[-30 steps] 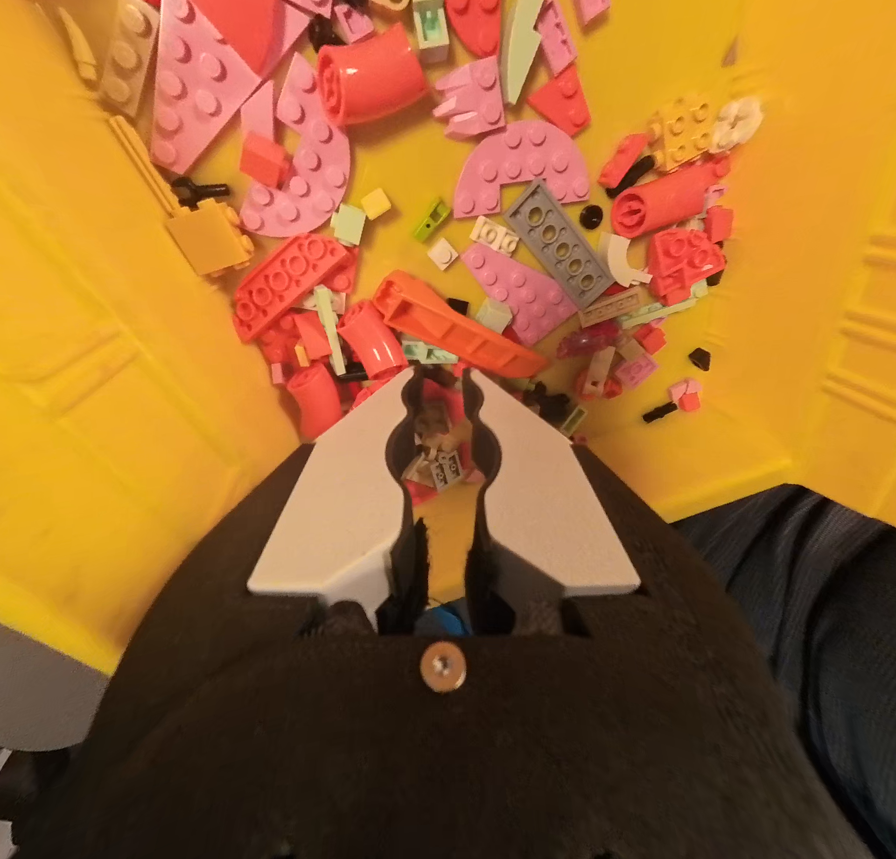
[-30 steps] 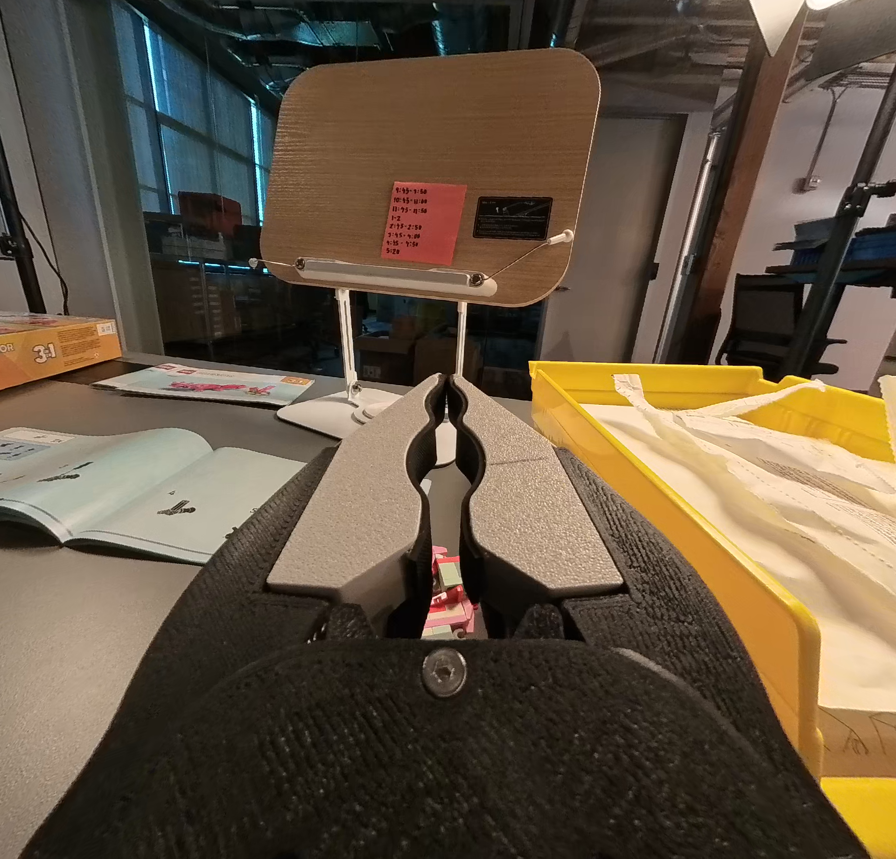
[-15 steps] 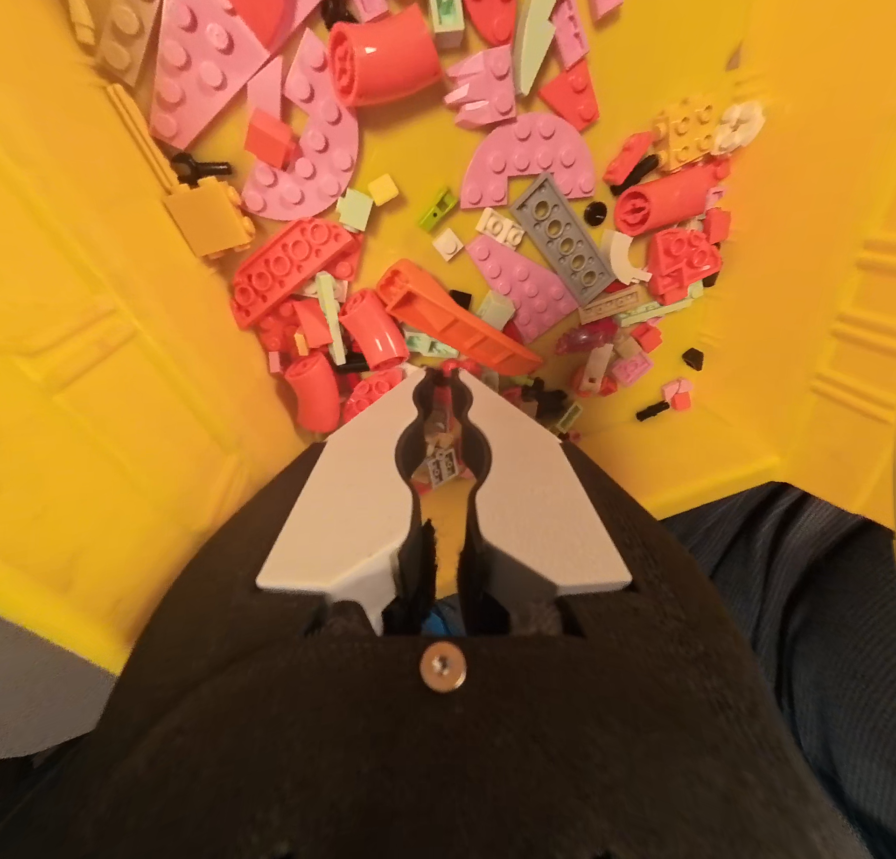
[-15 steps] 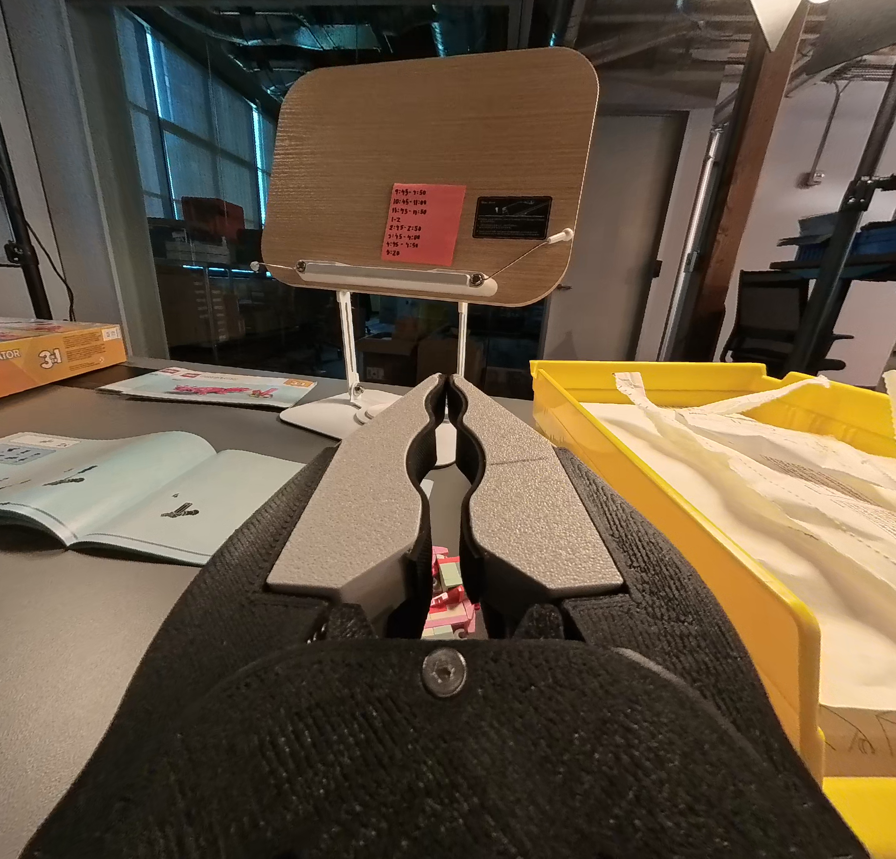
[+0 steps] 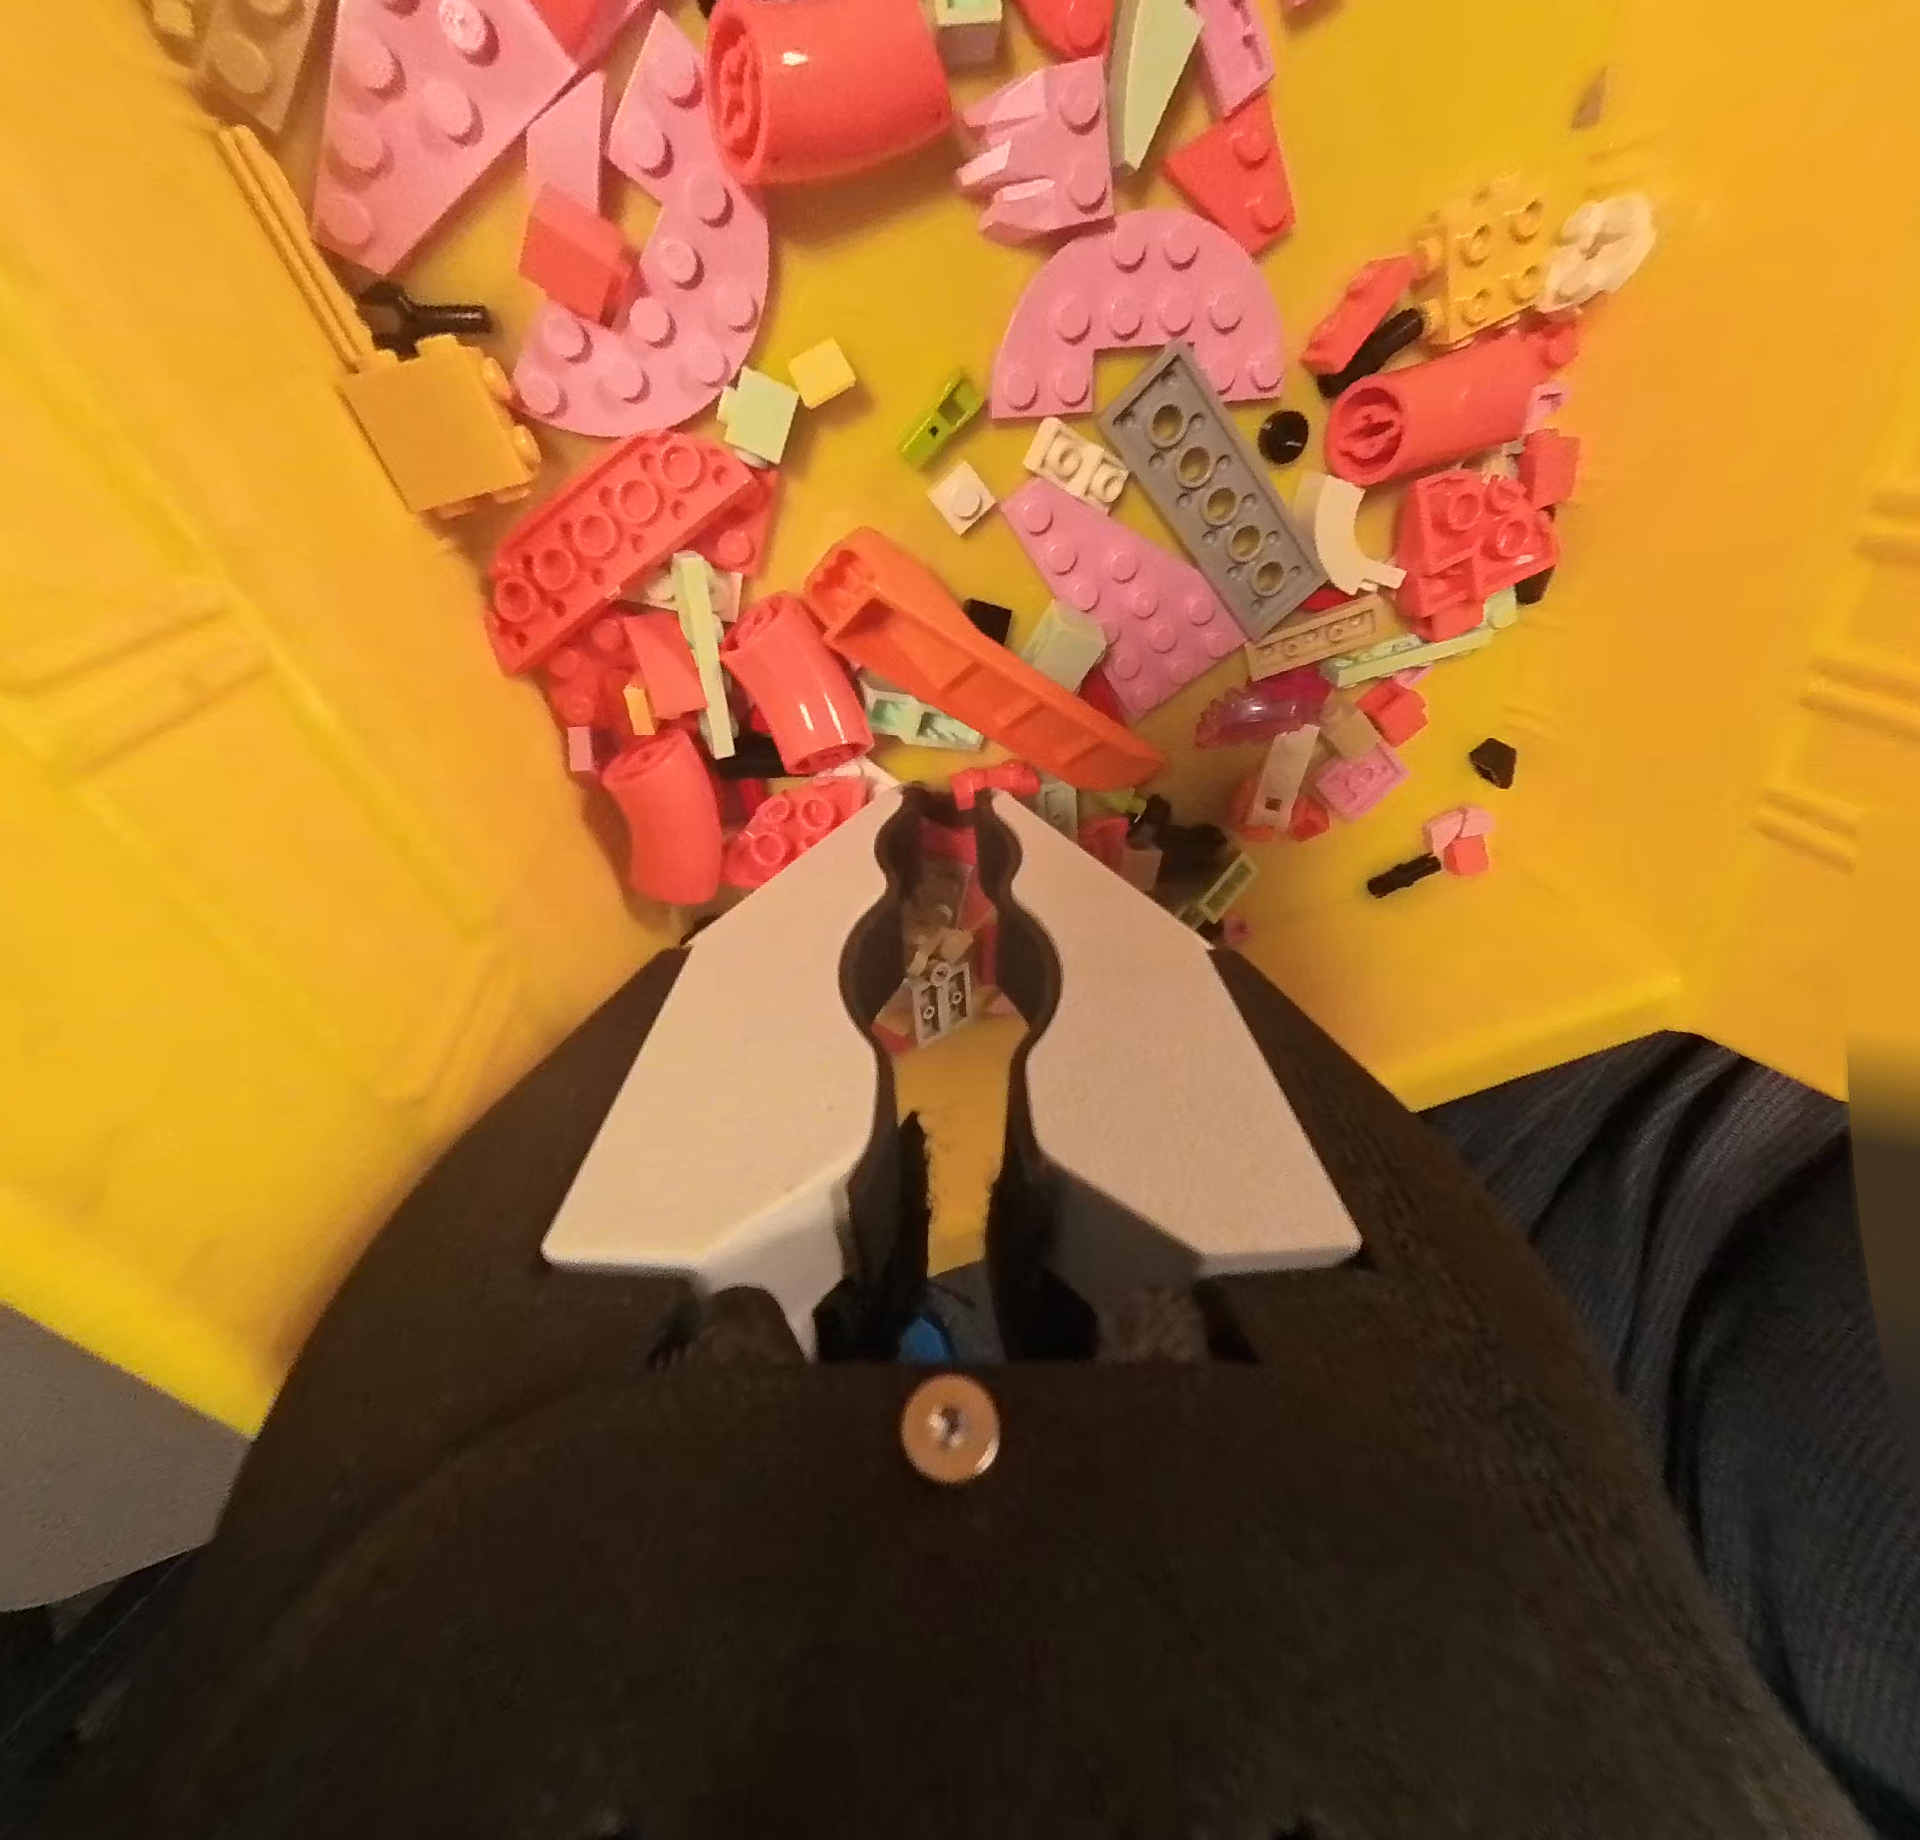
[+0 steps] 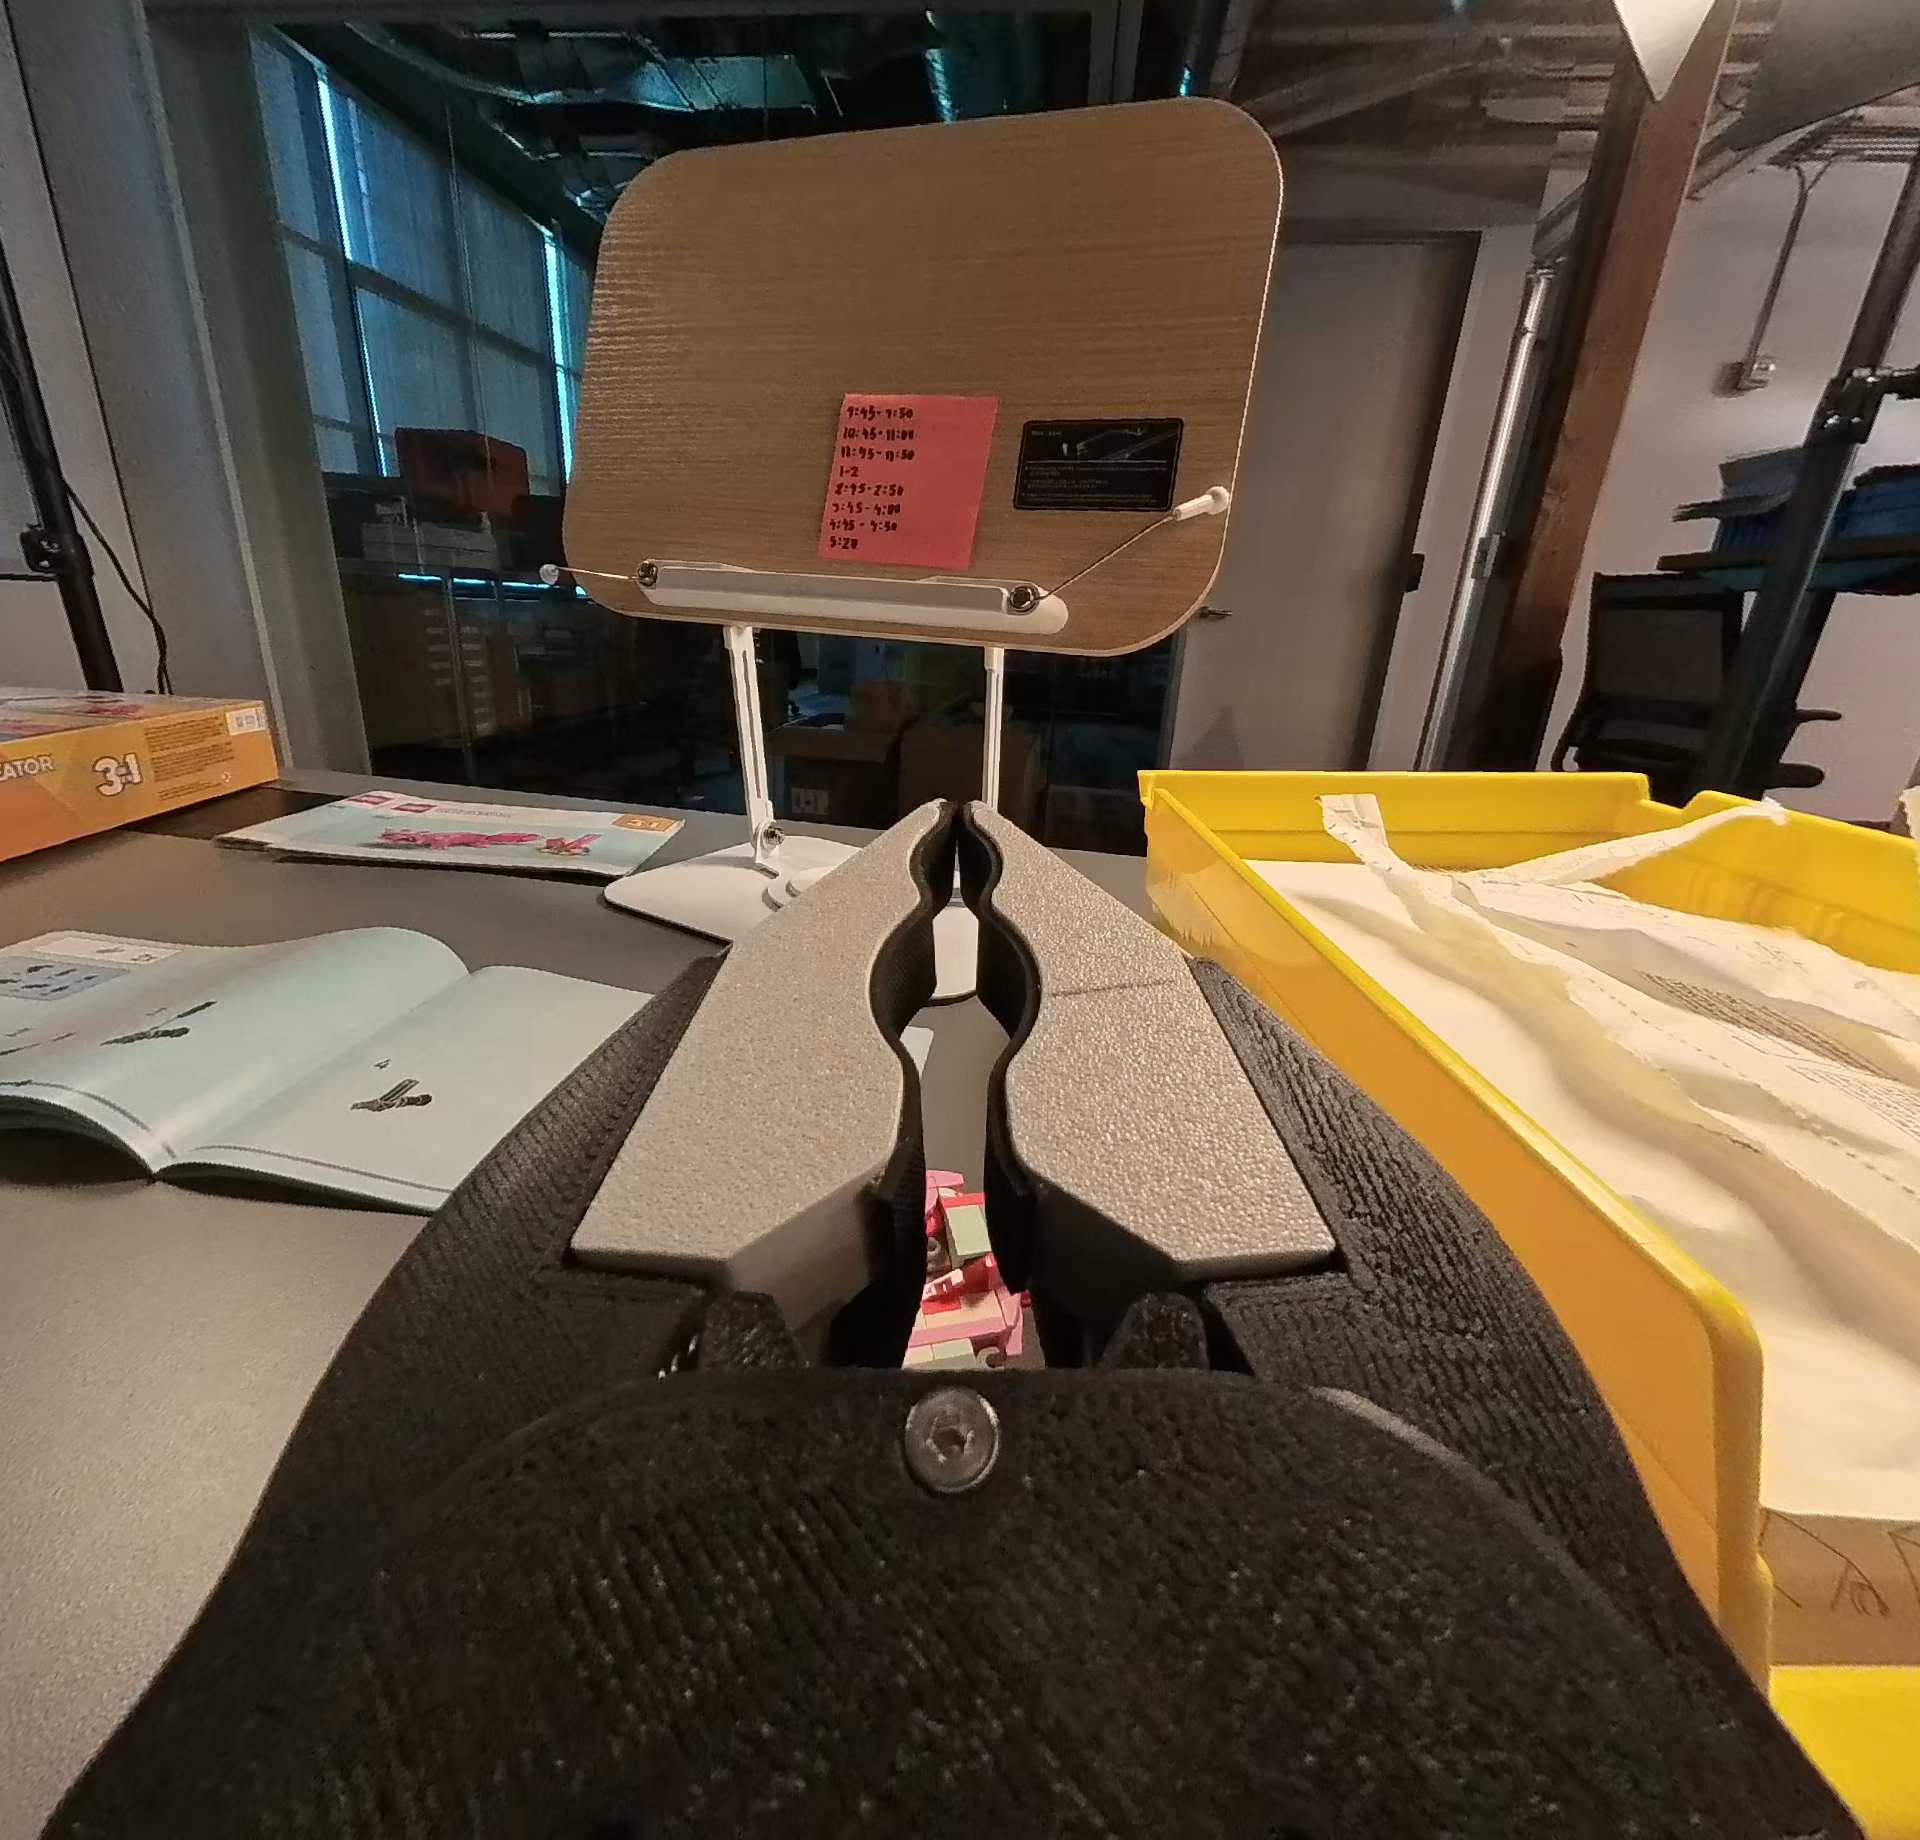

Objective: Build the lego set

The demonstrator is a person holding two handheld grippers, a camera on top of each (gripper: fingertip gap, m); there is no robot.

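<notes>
My left gripper hangs over a yellow bin full of loose bricks, mostly coral, pink and orange. Its fingertips are shut on a small coral piece, which sticks out just past the tips. A long orange piece lies right beyond it, and a grey holed plate farther right. My right gripper is shut with the tips touching and nothing between them. It hovers over a dark table, and a small pink brick build shows below through the gap near its base.
A wooden book stand stands ahead of the right gripper. An open booklet, a closed booklet and an orange box lie to the left. A second yellow bin with white paper bags is on the right. Dark clothing lies beside the brick bin. Tip to tip, the grippers are about 65 cm apart.
The left jaws have narrowed from a wider gap onto the small coral piece, and the gripper has drawn back slightly from the pile. The right gripper has stayed shut and still.
</notes>
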